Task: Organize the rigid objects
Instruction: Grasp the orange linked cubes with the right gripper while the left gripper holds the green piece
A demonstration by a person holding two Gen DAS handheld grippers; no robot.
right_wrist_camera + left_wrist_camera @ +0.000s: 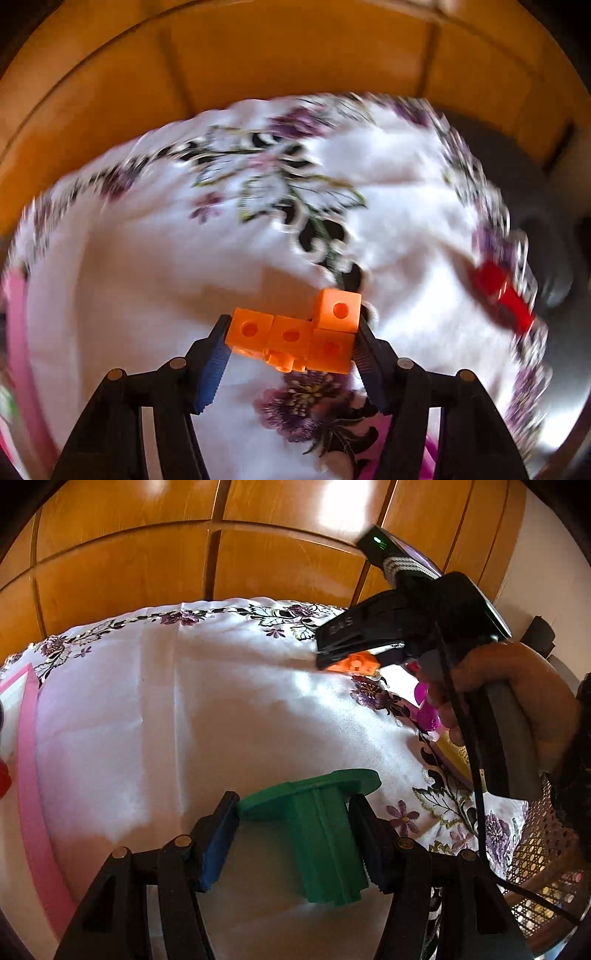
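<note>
Covering the counter (207,716), a white floral cloth (155,266) spreads under both tools, a pink tray (29,775) at its left edge. Above the cloth, the left claw (291,834) pinches a green flanged part (325,830) between its pads. The right claw (291,339) clamps an orange block cluster (295,332), held just over the cloth. A red block (502,295) lies blurred near the right edge.

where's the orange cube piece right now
The orange cube piece is clamped in the right gripper, above the floral tablecloth, left of a red block.
</note>
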